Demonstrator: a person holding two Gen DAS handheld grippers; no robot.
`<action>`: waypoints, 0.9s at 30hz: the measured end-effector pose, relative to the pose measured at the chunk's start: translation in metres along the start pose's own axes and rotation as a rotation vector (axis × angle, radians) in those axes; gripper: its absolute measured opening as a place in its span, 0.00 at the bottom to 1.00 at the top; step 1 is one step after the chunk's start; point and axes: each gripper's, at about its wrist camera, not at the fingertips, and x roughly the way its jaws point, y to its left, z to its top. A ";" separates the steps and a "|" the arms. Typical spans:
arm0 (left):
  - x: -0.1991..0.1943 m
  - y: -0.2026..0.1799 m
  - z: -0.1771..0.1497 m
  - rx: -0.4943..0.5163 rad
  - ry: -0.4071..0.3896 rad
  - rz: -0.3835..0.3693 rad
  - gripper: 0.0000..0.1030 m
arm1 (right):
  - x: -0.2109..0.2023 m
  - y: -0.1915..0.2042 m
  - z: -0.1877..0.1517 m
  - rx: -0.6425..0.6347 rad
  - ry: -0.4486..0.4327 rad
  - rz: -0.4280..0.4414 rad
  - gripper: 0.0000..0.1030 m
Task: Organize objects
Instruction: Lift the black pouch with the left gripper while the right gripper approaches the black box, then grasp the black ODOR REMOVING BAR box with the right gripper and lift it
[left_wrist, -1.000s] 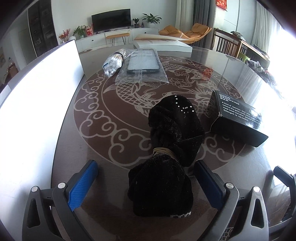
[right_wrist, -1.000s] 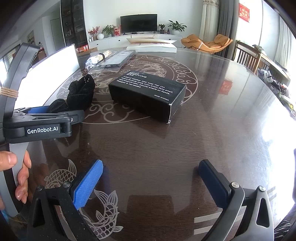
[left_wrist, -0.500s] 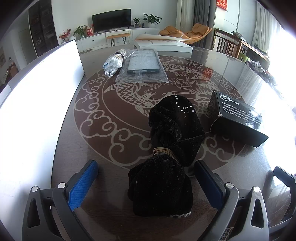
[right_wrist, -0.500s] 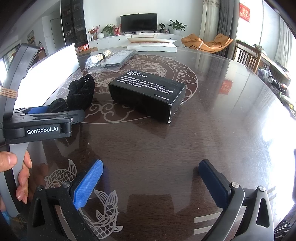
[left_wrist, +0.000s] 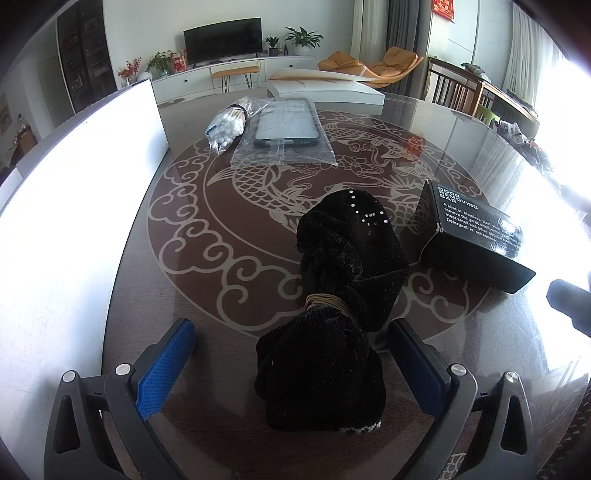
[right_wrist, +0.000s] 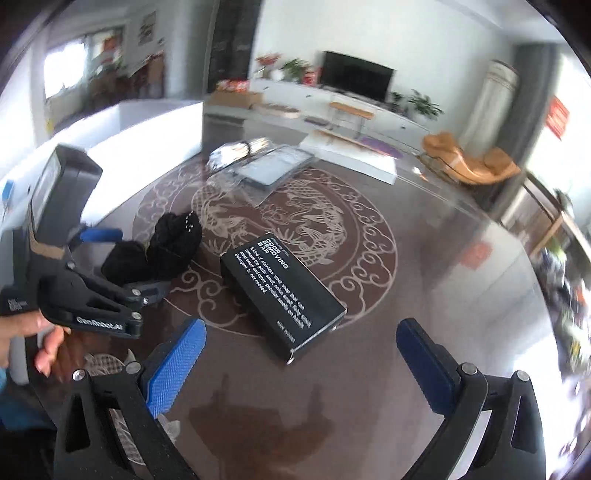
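Grasp step: left tongs (left_wrist: 290, 363) gape, straddling the black cloth bundle (left_wrist: 332, 310); next, clench. Right tongs (right_wrist: 299, 360) gape, aimed at the black box (right_wrist: 282, 291).

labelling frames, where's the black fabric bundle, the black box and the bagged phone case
black fabric bundle (left_wrist: 325, 365), left wrist view, lower lobe
black box (right_wrist: 280, 291), right wrist view, printed top face
bagged phone case (left_wrist: 286, 127), left wrist view, case middle

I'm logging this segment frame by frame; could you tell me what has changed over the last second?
The right gripper has swung and tilted, blurring its view; the black box now sits nearer its open jaws. Nothing was grasped or released. The left gripper stays open around the black cloth bundle.
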 end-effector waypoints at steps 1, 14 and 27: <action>0.000 0.000 0.000 0.000 0.000 0.000 1.00 | 0.009 0.000 0.006 -0.047 0.026 0.013 1.00; 0.000 0.000 0.000 -0.001 0.000 0.000 1.00 | 0.090 -0.001 0.021 0.150 0.208 0.153 0.70; -0.001 -0.001 -0.001 -0.003 -0.001 0.003 1.00 | 0.032 0.025 -0.046 0.418 0.125 0.103 0.71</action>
